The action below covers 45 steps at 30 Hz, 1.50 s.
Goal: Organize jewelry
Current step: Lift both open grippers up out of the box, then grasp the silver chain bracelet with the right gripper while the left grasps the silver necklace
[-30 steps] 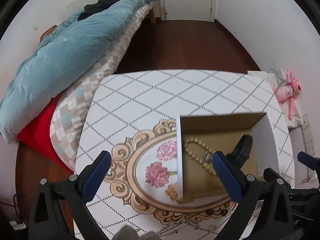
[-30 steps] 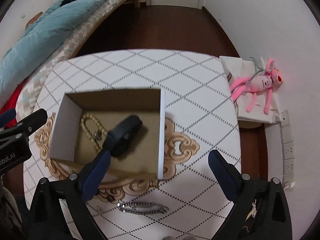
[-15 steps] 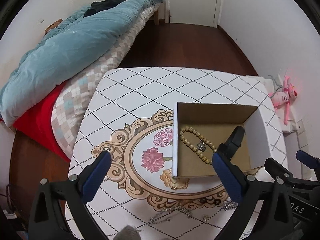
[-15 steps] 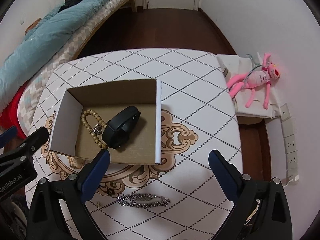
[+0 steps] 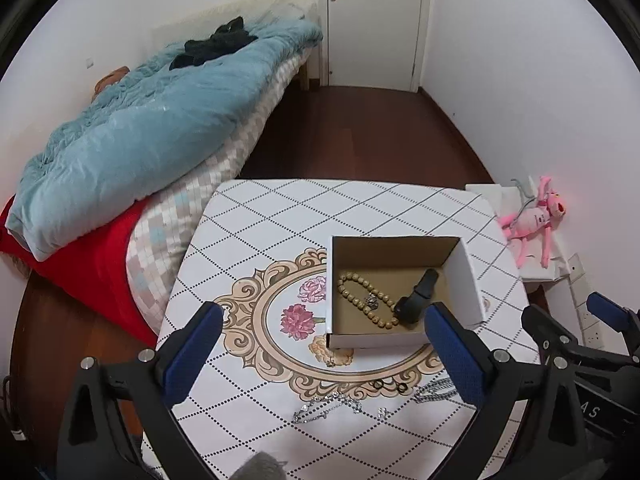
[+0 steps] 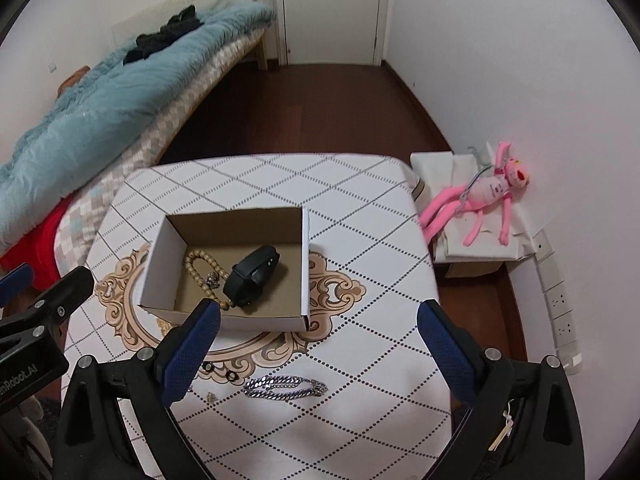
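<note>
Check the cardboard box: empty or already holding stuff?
Not empty. The cardboard box is open-topped and holds a beaded bracelet and a black wristband; a silver chain lies outside it on the table.

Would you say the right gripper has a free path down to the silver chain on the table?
Probably yes. The right gripper is open, and the silver chain lies on bare table, apart from the box, with nothing over it.

We see a white table top with black dotted diamonds and tan scrollwork, brown-lined white cardboard box, tan bead bracelet, black wristband, silver chain bracelet, pink plush toy.
</note>
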Motion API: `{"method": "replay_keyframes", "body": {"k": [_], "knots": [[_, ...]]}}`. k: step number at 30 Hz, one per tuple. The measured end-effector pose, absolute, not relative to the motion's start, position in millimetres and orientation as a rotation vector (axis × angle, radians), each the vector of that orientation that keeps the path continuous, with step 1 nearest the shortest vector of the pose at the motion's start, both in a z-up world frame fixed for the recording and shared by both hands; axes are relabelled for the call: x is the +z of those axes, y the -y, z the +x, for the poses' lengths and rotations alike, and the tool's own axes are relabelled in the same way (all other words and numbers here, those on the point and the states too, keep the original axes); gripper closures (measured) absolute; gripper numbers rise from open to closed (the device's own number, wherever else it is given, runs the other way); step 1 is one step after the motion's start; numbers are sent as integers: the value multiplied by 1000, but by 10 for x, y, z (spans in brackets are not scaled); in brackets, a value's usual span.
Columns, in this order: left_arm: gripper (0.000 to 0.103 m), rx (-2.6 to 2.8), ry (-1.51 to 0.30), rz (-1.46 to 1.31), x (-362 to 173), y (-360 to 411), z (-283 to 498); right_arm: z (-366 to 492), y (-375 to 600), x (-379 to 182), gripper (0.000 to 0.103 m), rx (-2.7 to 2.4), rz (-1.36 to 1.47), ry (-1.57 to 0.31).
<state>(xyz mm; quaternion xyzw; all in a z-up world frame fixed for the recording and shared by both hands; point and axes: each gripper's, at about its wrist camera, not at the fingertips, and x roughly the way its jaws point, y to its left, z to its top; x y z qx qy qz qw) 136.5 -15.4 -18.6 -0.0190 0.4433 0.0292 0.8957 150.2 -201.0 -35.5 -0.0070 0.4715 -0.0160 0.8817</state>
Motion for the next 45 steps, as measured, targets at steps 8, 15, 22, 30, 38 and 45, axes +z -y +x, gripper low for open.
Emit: {"method": "replay_keyframes", "body": {"k": [8,15,22,30,38,45], "knots": [[0,42,-898,-63,-13,120,1174,1255,2076,-40,3,-32,13,-916],[0,90,-968,-63,-300,-13,1097,1165,2180,-320,3,-25,84,-1015],[1,165,-1114,-67,-1064,-250,1070,1209,2416,-1243,3,-76,171,-1196],[1,183,-1220,-113,-1638,-449,1014,1297,2508,-1983,21,-95,243,-1289],[6,102,-1230,-110,-1768,-425,952,1321,2281,-2023,48,-106,113,-1216],[18,25,-1241,-123,-1808,-335,927,1200,2322,-1994,92,-73,120,-1197]]}}
